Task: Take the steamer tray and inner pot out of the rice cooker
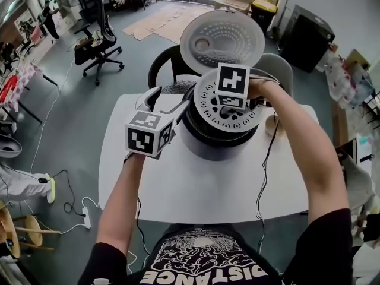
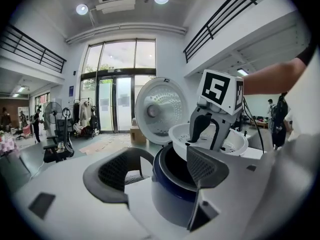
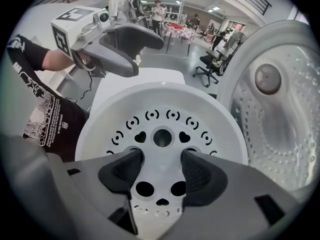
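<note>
head view first: my right gripper (image 1: 234,103) has the steamer tray (image 1: 209,103) over the open rice cooker (image 1: 208,147) on the white table (image 1: 178,183). left gripper view: left gripper (image 2: 170,166) fingers spread wide, empty, just beside the rice cooker, with the inner pot (image 2: 176,168) sitting inside it and the tray tilted above. right gripper view: fingertips (image 3: 127,166) poked into two tray holes, pinching the strip between.
</note>
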{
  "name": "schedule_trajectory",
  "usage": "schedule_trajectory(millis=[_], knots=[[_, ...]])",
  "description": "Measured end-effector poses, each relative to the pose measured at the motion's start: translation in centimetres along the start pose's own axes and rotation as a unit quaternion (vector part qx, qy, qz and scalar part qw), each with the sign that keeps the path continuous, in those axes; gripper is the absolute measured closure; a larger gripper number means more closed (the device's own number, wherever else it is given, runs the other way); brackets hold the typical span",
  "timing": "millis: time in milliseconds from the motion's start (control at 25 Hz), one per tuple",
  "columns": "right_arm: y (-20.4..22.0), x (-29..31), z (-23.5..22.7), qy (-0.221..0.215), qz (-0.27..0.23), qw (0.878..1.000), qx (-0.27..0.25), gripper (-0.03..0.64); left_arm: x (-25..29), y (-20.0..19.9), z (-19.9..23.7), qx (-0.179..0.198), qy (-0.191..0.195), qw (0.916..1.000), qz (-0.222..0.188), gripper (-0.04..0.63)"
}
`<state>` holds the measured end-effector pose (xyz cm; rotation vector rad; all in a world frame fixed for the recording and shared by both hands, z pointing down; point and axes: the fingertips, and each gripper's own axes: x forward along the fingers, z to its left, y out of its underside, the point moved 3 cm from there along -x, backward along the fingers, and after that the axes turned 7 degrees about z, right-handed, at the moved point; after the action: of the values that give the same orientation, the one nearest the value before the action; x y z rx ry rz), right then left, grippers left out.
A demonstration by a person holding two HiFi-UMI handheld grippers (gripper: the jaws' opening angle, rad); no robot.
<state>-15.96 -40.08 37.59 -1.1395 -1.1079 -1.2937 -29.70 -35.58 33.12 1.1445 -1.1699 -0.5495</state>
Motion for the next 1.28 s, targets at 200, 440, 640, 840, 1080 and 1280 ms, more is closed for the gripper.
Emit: schedule_trajectory(millis=[200,440,640,840,1080,1280], knots=[[2.5,-3.3,1.4,0.022,-0.007,0.999,0.043,0.345,-0.4,-2.2,-2.2,0.022,0.041,0.9988,-0.016,0.242],[5.2,-5.9,3.3,0.045,-0.007,0.992,0.12,0.345,-0.5,-3.8,-4.2,0.055,0.105,0.9924,-0.033,0.242],[10.4,-6.7,6.8,0.061,-0.004,0.984,0.167,0.347,-0.2,-4.1,-9.7,0.076,0.151,0.9847,-0.043,0.242],[14.7,-7.1,10.8,0.066,0.001,0.972,0.226,0.347,0.0,-4.1,-15.0,0.1,0.208,0.9718,-0.048,0.242],[21.9,-6.7,15.8,0.059,0.011,0.954,0.292,0.347,0.5,-4.7,-23.0,0.123,0.269,0.9538,-0.053,0.242],[27.3,-4.5,19.9,0.049,0.021,0.94,0.338,0.347,1.0,-3.7,-29.5,0.143,0.311,0.9384,-0.05,0.242]])
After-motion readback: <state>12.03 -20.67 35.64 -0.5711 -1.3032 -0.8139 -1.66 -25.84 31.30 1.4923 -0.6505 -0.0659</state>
